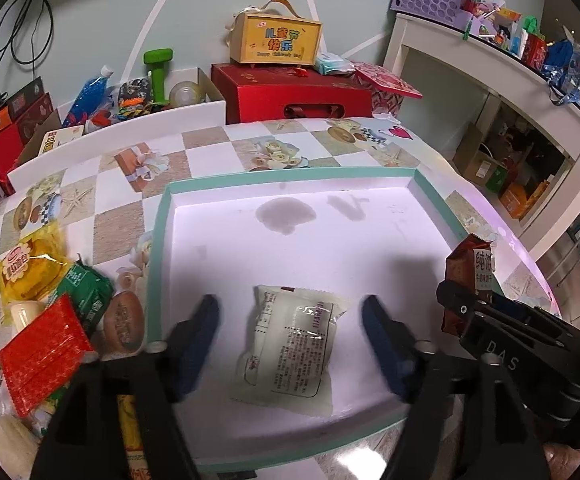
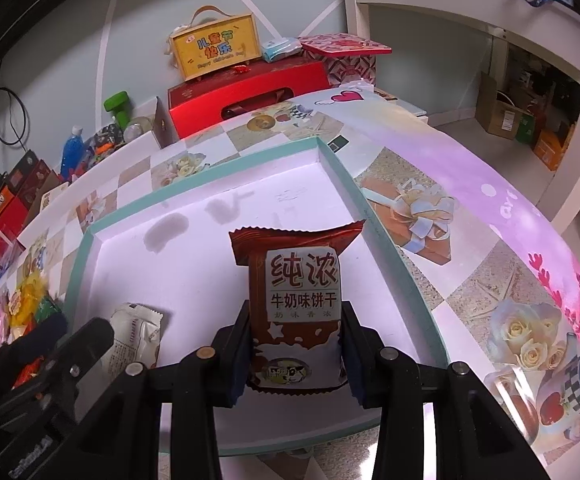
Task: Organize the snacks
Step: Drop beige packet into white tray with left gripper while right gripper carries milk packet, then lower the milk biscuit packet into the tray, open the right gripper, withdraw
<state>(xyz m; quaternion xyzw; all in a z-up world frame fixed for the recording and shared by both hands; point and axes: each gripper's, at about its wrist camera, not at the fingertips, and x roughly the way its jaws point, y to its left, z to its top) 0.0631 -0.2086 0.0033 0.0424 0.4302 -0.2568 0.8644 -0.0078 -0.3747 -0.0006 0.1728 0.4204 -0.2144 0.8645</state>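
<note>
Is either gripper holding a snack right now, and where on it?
The right gripper grips the brown biscuit packet by its lower sides. The left gripper is open, holding nothing, above the white packet.

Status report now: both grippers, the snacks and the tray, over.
Left gripper open above white packet lying in tray. Right gripper shut on brown biscuit packet, held over tray. More snacks left of tray; nothing blocks.

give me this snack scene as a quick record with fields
left gripper: open, above the white translucent snack packet
right gripper: shut on the brown milk biscuit packet
container: shallow white tray with teal rim, holding the white packet
waiting: mixed pile of snacks on the patterned tablecloth, left of tray
</note>
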